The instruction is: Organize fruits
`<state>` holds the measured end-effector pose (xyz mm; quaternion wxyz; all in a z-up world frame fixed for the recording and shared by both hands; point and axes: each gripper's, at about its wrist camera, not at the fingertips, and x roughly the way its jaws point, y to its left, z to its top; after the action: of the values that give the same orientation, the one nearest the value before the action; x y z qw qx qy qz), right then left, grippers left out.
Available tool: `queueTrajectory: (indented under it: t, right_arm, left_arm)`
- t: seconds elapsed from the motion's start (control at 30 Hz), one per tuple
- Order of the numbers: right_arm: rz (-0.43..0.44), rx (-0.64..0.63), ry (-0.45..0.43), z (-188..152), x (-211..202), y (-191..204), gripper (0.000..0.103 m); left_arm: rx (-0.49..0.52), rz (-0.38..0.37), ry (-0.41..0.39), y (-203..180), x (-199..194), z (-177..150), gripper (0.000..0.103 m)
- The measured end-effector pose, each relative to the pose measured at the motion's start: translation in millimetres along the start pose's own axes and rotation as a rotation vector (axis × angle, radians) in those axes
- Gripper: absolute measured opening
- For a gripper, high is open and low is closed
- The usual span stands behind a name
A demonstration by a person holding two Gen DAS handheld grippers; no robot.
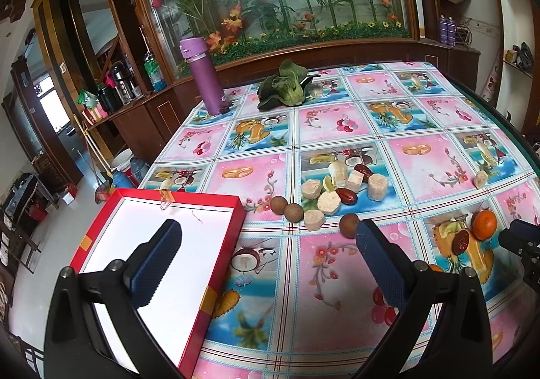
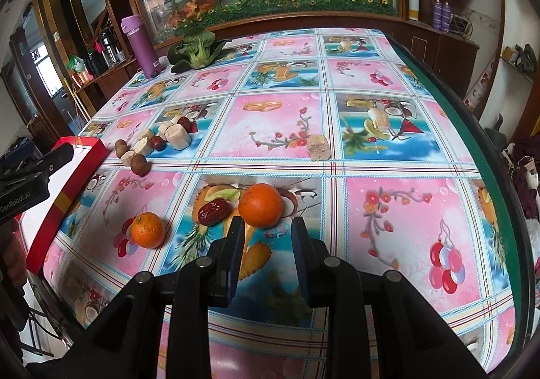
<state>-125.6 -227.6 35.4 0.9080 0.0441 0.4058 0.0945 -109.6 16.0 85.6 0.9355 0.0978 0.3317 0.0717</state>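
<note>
The right claw (image 2: 266, 230), set narrow and empty, sits just short of the large round orange (image 2: 260, 205) on the patterned-cloth surface (image 2: 388, 210), while the left claw (image 1: 266, 244), spread wide and empty, hovers by the red-rimmed white-floored cardboard tray (image 1: 189, 217), with brown round fruits (image 1: 349, 225) beyond.

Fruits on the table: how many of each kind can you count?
Oranges: 2
Red dates: 3
Brown balls: 3
Pale chunks: 6
Total: 14
</note>
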Motion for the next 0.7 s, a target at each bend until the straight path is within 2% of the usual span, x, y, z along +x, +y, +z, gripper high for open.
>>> queueTrajectory:
  t: [0.7]
  right_arm:
    - [-0.002,-0.020,-0.007,3.1,-5.4,9.6,0.028]
  left_arm:
    - [-0.007,-0.002,-0.004,2.5,-1.3,-0.8,0.103]
